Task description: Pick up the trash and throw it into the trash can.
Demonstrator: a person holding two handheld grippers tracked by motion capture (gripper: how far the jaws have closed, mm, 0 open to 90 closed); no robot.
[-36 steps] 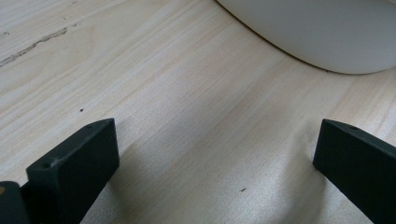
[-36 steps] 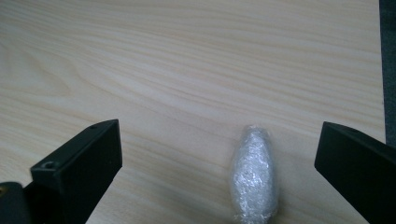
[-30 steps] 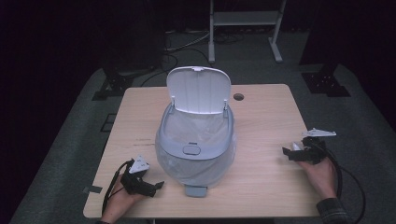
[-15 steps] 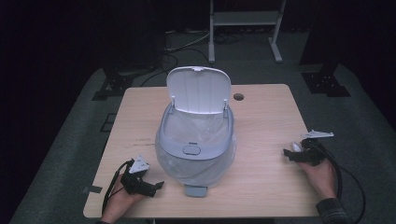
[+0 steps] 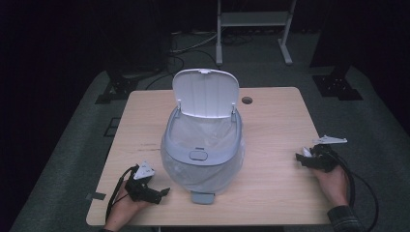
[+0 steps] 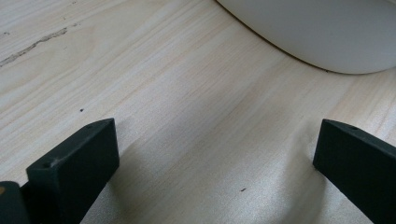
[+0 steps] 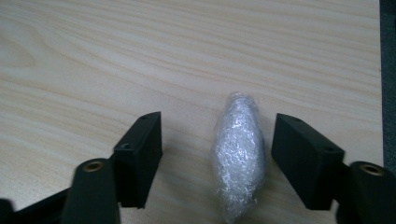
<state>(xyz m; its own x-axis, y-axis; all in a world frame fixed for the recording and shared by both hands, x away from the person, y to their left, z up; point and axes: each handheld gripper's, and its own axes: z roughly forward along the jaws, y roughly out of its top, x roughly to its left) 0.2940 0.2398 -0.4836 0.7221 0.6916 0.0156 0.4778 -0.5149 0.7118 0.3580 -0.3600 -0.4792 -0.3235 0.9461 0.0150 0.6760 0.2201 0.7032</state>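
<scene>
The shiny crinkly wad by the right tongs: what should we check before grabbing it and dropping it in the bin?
1. Wad between the right tongs: ok. The shiny wad lies on the table between the jaws, nearer one of them.
2. Jaws pressing on the wad: not ok. They have just been closing, but gaps show on both sides.
3. Bin lid up: ok, it stands open.
4. Bin has a liner: ok, a thin bag shows inside.
5. Left tongs free: ok, open over bare wood beside the bin.
6. Room inside the bin: cannot tell.
</scene>
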